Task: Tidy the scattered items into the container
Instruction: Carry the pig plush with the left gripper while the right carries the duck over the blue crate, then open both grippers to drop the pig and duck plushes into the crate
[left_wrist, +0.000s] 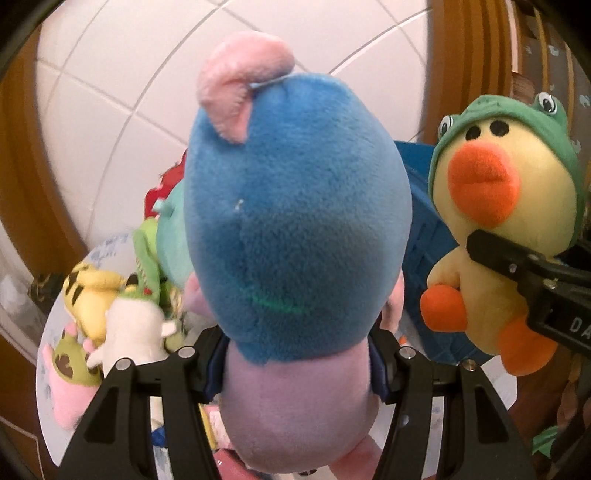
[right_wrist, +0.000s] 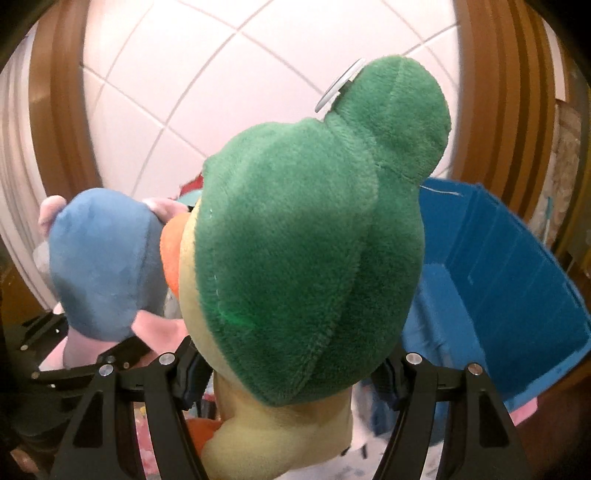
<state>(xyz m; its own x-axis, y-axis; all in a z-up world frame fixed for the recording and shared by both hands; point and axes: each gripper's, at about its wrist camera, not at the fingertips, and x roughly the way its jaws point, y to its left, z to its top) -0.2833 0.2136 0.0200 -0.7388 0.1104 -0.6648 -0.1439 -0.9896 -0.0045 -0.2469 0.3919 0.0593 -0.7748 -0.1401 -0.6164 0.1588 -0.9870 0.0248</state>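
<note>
Left wrist: left gripper clamps blue-pink plush by its body. Right gripper pinches duck at the neck, held up beside it. Loose toys left, blue bin right behind.

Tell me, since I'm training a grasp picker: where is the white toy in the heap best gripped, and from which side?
Grip the white toy across its narrow upright body, coming from above. It lies on top of the heap, between the yellow toy and the pink toy, so side approaches look crowded. The left gripper already holds the blue toy.
</note>
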